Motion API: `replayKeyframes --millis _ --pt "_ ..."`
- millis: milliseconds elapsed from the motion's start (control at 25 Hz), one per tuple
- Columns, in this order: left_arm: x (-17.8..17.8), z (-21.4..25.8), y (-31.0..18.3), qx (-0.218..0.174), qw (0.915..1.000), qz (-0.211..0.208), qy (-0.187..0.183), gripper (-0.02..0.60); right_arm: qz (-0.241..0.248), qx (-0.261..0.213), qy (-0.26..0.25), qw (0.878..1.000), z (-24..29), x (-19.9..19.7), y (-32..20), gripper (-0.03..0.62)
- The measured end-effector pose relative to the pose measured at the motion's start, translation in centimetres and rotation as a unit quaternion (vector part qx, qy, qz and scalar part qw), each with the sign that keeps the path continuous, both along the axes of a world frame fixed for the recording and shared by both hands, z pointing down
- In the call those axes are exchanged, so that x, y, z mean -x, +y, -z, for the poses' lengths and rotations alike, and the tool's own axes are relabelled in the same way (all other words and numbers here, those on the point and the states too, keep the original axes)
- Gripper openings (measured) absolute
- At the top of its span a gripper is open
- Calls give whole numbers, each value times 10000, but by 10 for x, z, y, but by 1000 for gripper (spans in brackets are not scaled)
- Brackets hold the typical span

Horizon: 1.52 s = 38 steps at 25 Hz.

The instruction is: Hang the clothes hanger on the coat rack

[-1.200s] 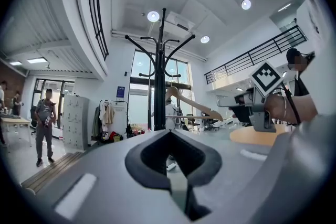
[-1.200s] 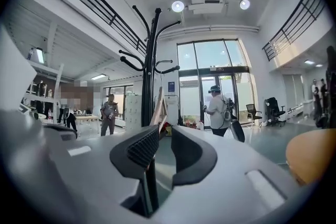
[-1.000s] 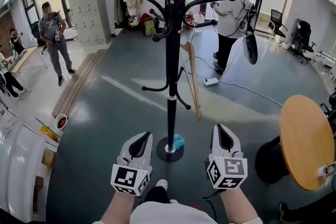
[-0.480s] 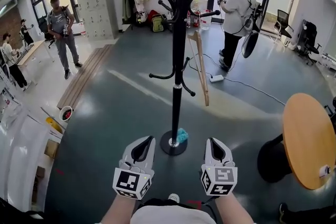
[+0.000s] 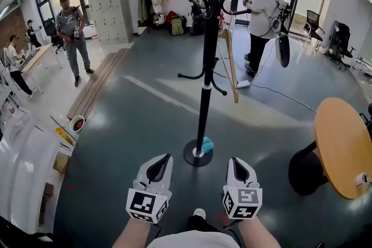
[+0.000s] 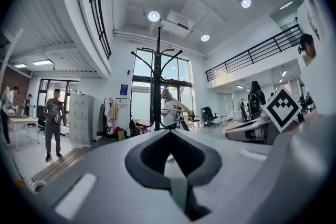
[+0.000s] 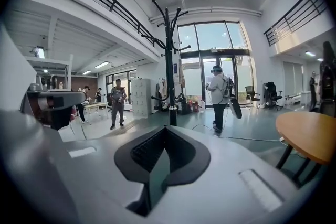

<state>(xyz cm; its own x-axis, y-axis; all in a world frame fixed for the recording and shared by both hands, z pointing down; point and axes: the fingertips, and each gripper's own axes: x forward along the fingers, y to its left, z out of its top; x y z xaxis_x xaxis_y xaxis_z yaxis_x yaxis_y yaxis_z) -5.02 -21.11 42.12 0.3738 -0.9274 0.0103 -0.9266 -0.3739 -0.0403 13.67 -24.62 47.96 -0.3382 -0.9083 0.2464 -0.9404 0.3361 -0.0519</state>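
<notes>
Where the coat rack (image 5: pixel 204 106) stands: on the grey floor, straight ahead of both grippers and well apart from them.
Coat rack look: black, with a slim upright pole, a round base and curved arms ending in knobs.
Clothes hanger (image 5: pixel 231 67): pale wood, a thin frame hanging from an upper arm, just right of the pole.
Left gripper (image 5: pixel 165 158): jaws pressed together, holding nothing.
Right gripper (image 5: pixel 235 161): jaws pressed together, holding nothing, beside the left gripper.

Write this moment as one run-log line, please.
wooden hanger: hanging on coat rack | left gripper: shut, empty, low | right gripper: shut, empty, low
</notes>
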Motion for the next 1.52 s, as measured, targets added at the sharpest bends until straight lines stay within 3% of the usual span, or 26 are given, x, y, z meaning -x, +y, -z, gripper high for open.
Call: replayKeyframes --millis 280,560,800,1200,1520 --pt "42 1 65 -4 9999 -94 70 0 -189 0 41 9998 0 37 73 26" --pt "53 0 138 -59 9993 -362 115 0 -330 -147 -5 9993 4 56 150 26" --pt "67 -3 183 -90 9992 -356 133 0 -365 -186 -4 9992 2 69 199 26" --pt "77 10 214 -252 9994 -187 110 0 -136 -322 -10 9994 9 81 230 26" --pt "64 8 216 -199 9995 -222 142 0 -89 -305 153 9994 11 73 237 26"
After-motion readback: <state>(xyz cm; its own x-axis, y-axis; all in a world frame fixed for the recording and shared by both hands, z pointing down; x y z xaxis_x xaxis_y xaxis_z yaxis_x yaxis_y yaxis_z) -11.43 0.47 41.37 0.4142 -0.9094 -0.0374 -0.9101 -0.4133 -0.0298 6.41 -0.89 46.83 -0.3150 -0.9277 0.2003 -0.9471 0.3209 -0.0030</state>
